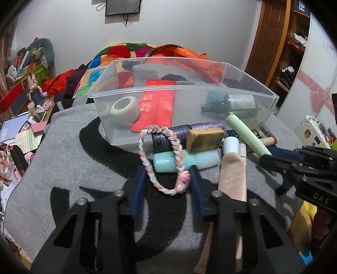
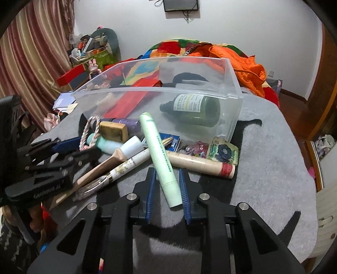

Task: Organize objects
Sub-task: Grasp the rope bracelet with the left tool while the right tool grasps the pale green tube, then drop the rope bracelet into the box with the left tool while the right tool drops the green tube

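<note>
In front of the clear bin (image 2: 229, 118), the right gripper (image 2: 167, 185) pinches the light, stiff, slippery green tube (image 2: 160, 156) near its base, while the left gripper (image 1: 168, 179) closes around the soft braided loop (image 1: 160, 156).

Underneath, a shaggy grey rug with a broad black pattern (image 1: 69, 134). Behind, a patchwork quilt in red, green, blue and yellow squares (image 1: 118, 52), with a crumpled orange padded jacket (image 2: 250, 69) heaped on it. High on the white wall, a dark flat screen (image 1: 123, 7) with dangling cables. To one side, striped pink and gold curtains (image 2: 35, 63), a flat red box (image 2: 71, 77) and a small pink rabbit figure (image 1: 32, 81). Opposite, a brown wooden door (image 1: 267, 42) and a white hard-shell suitcase (image 1: 311, 130).
</note>
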`<action>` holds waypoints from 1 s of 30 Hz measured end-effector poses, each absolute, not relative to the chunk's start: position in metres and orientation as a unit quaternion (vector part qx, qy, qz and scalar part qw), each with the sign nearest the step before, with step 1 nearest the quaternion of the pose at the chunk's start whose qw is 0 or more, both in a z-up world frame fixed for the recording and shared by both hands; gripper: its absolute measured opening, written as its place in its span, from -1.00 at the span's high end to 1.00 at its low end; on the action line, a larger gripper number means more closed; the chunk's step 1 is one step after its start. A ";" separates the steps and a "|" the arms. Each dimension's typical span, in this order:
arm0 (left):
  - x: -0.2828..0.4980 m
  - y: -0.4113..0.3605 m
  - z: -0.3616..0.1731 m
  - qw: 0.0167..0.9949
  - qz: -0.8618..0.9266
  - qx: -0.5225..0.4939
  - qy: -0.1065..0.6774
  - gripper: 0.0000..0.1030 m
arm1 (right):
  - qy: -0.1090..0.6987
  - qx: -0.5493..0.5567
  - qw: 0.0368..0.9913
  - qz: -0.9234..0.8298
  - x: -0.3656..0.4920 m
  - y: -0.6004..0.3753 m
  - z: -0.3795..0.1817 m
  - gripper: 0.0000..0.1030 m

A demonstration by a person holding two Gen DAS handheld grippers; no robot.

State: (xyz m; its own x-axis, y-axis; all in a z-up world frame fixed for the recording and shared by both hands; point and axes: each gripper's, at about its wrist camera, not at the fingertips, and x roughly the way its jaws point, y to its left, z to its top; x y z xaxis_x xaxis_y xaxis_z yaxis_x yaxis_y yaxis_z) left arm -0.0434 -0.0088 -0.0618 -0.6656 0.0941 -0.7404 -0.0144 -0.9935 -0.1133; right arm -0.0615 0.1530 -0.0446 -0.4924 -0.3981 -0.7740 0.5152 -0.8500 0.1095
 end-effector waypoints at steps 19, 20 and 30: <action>-0.015 -0.039 -0.045 -0.005 0.917 -0.393 -0.071 0.68 | 0.101 0.434 0.271 -0.853 -0.063 0.147 -0.042 0.65; -0.014 -0.040 -0.044 -0.006 0.917 -0.392 -0.072 0.68 | 0.099 0.437 0.270 -0.852 -0.065 0.145 -0.043 0.65; -0.016 -0.045 -0.025 -0.009 0.926 -0.367 -0.088 0.68 | 0.086 0.419 0.275 -0.861 -0.065 0.140 -0.036 0.72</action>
State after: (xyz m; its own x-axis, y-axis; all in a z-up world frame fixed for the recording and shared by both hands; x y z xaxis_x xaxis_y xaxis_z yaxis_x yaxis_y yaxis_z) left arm -0.0157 -0.0454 -0.0247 -0.7310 0.0474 -0.6807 0.0815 -0.9844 -0.1561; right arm -0.0650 0.1396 -0.0355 -0.4972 -0.4009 -0.7695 0.5451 -0.8343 0.0824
